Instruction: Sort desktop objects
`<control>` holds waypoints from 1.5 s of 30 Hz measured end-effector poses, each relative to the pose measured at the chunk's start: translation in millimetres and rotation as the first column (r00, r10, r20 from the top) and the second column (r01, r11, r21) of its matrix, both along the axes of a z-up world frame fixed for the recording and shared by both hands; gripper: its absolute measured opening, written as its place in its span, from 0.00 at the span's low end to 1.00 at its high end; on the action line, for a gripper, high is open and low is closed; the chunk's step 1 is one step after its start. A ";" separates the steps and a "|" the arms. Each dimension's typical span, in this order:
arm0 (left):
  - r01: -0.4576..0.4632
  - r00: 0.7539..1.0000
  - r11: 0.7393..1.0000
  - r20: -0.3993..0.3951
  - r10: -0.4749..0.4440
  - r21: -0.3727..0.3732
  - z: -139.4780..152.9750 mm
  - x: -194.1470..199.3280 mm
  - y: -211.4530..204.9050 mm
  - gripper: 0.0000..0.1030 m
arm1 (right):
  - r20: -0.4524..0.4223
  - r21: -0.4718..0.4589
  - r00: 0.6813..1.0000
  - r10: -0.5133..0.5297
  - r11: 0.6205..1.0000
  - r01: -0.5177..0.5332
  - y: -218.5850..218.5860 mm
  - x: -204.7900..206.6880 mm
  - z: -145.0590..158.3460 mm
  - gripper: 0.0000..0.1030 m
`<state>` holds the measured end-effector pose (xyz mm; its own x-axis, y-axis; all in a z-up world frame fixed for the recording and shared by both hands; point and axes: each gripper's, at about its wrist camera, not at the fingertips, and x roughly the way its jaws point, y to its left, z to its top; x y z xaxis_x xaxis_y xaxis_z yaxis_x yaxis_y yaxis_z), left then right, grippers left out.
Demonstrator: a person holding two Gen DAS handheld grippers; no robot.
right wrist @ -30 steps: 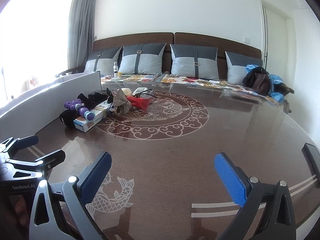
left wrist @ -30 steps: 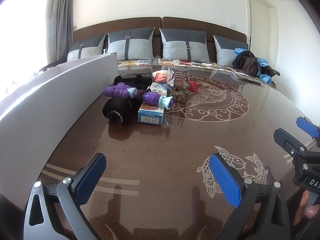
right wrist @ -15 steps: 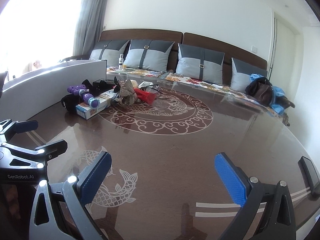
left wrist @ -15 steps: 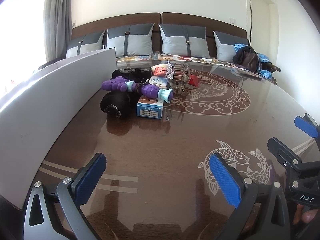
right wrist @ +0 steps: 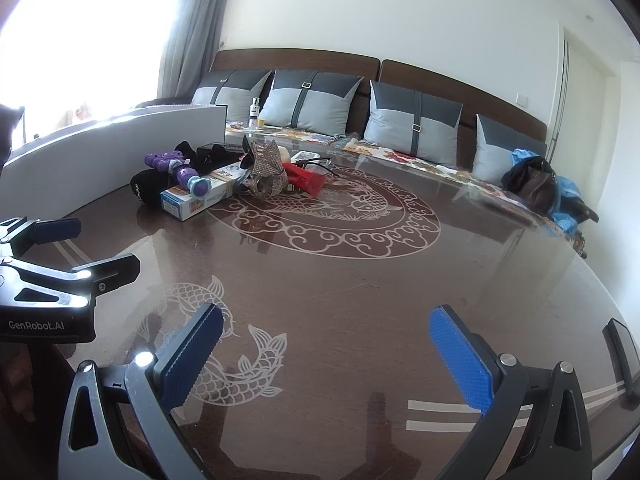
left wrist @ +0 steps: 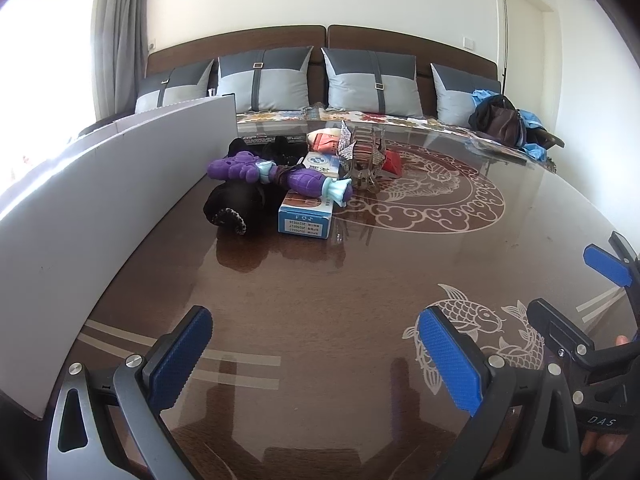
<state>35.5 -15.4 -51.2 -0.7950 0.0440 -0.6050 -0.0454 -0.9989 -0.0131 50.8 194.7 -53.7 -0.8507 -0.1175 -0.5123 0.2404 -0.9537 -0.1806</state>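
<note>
A pile of objects lies at the far left of the brown table (left wrist: 360, 288): a purple toy (left wrist: 280, 178) across a blue and white box (left wrist: 306, 210), a black pouch (left wrist: 234, 206), a metallic folded ornament (left wrist: 362, 164), a red item (left wrist: 392, 162) and a pink pack (left wrist: 326, 140). The same purple toy (right wrist: 180, 170), box (right wrist: 200, 198), ornament (right wrist: 266, 172) and red item (right wrist: 306, 178) show in the right wrist view. My left gripper (left wrist: 316, 358) is open, well short of the pile. My right gripper (right wrist: 326, 352) is open over the fish pattern, holding nothing.
A long white board (left wrist: 100, 216) stands on edge along the table's left side. A sofa with grey cushions (left wrist: 368, 84) lies beyond the table, with a dark bag (left wrist: 504, 120) at its right end. A black phone-like slab (right wrist: 622, 360) lies near the right edge.
Both views have shifted a little: the left gripper has crept closer to the pile, and the right gripper has swung left and tilted. Both stay open and empty.
</note>
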 end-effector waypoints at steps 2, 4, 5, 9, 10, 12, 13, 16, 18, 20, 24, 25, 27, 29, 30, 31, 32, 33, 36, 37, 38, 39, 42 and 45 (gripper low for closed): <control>-0.002 1.000 1.000 0.003 0.002 -0.001 -0.7 -0.4 -0.2 1.00 | 0.002 -0.001 1.000 0.004 1.000 -0.004 -0.9 -0.2 -0.8 1.00; -0.002 1.000 1.000 0.005 0.002 0.001 -1.0 -0.3 -0.8 1.00 | 0.008 0.002 1.000 0.003 1.000 -0.003 -1.4 -0.8 -2.1 1.00; -0.002 1.000 1.000 0.006 0.002 0.001 -1.1 -0.2 -1.1 1.00 | 0.010 0.003 1.000 0.003 1.000 -0.003 -1.4 -1.2 -2.8 1.00; 0.002 1.000 1.000 0.010 -0.002 -0.002 -1.4 -0.6 -0.1 1.00 | 0.023 0.006 1.000 -0.001 1.000 0.001 -1.3 -3.0 -5.3 1.00; 0.003 1.000 1.000 0.012 -0.003 -0.003 -1.8 -0.5 -0.1 1.00 | 0.027 0.007 1.000 -0.005 1.000 0.004 -0.9 -3.6 -5.9 1.00; 0.004 1.000 1.000 0.016 -0.004 -0.004 -3.1 -0.6 0.3 1.00 | 0.032 0.004 0.999 -0.008 1.000 0.008 0.0 -4.3 -6.9 1.00; 0.004 1.000 1.000 0.019 -0.004 -0.004 -3.4 -0.9 0.3 1.00 | 0.035 0.003 0.999 -0.008 1.000 0.008 0.1 -4.6 -7.3 1.00; 0.005 1.000 1.000 0.026 -0.005 -0.002 -4.4 -1.9 0.3 1.00 | 0.041 0.007 0.999 -0.005 1.000 0.005 -0.4 -4.5 -8.7 1.00; 0.004 1.000 1.000 0.028 -0.004 0.000 -4.7 -2.2 0.5 1.00 | 0.047 0.008 0.999 -0.004 1.000 0.003 -0.7 -4.6 -10.0 1.00; 0.004 1.000 1.000 0.030 -0.004 0.002 -5.2 -2.1 0.5 1.00 | 0.057 0.004 0.998 -0.003 1.000 0.003 -0.4 -5.5 -11.5 1.00; 0.003 0.999 1.000 0.034 -0.003 0.007 -5.5 -2.3 0.1 1.00 | 0.067 -0.005 0.998 -0.003 1.000 0.003 0.6 -6.3 -12.9 1.00; 0.003 0.999 1.000 0.035 -0.003 0.009 -5.5 -2.4 0.0 1.00 | 0.069 -0.007 0.998 -0.003 1.000 0.003 0.6 -6.6 -13.2 1.00; 0.002 0.999 1.000 0.037 -0.002 0.012 -5.5 -2.5 0.1 1.00 | 0.072 -0.009 0.997 -0.003 1.000 0.004 0.4 -6.8 -13.6 1.00; 0.002 0.999 1.000 0.040 -0.003 0.015 -5.8 -3.0 -0.1 1.00 | 0.074 -0.006 0.997 -0.002 1.000 0.003 -0.4 -6.9 -14.0 1.00; 0.002 0.999 1.000 0.041 -0.003 0.015 -6.0 -3.0 0.2 1.00 | 0.076 -0.005 0.997 -0.001 1.000 0.002 -0.7 -7.0 -14.2 1.00; 0.003 0.999 1.000 0.042 -0.004 0.015 -6.1 -3.2 0.3 1.00 | 0.079 -0.006 0.997 0.000 1.000 0.001 -0.7 -7.2 -14.6 1.00; 0.003 0.999 1.000 0.043 -0.004 0.015 -5.9 -3.4 0.3 1.00 | 0.082 -0.008 0.997 0.001 1.000 0.000 -0.7 -7.3 -14.8 1.00; 0.004 0.999 1.000 0.044 -0.005 0.015 -5.7 -3.7 0.8 1.00 | 0.084 -0.010 0.997 0.001 1.000 0.000 -0.6 -7.4 -15.0 1.00; 0.004 0.999 1.000 0.047 -0.005 0.012 -6.2 -4.2 0.9 1.00 | 0.087 -0.016 0.996 0.001 1.000 0.001 0.1 -7.8 -15.2 1.00; 0.004 0.999 1.000 0.049 -0.005 0.011 -6.6 -4.3 1.0 1.00 | 0.088 -0.018 0.996 0.000 1.000 0.001 0.3 -8.0 -15.2 1.00; 0.004 0.999 1.000 0.052 -0.005 0.010 -7.2 -4.6 0.9 1.00 | 0.089 -0.018 0.996 0.000 1.000 0.001 0.3 -7.9 -15.3 1.00; 0.004 0.998 1.000 0.055 -0.004 0.008 -7.4 -5.1 1.1 1.00 | 0.089 -0.018 0.996 0.000 1.000 0.002 0.2 -8.0 -15.4 1.00; 0.002 0.998 1.000 0.065 -0.001 -0.001 -9.3 -5.8 1.4 1.00 | 0.090 -0.017 0.996 0.000 1.000 0.002 0.3 -8.0 -15.5 1.00; -0.001 0.997 1.000 0.074 0.001 -0.003 -11.5 -6.4 1.2 1.00 | 0.093 -0.017 0.996 0.001 1.000 0.001 -0.1 -8.3 -16.4 1.00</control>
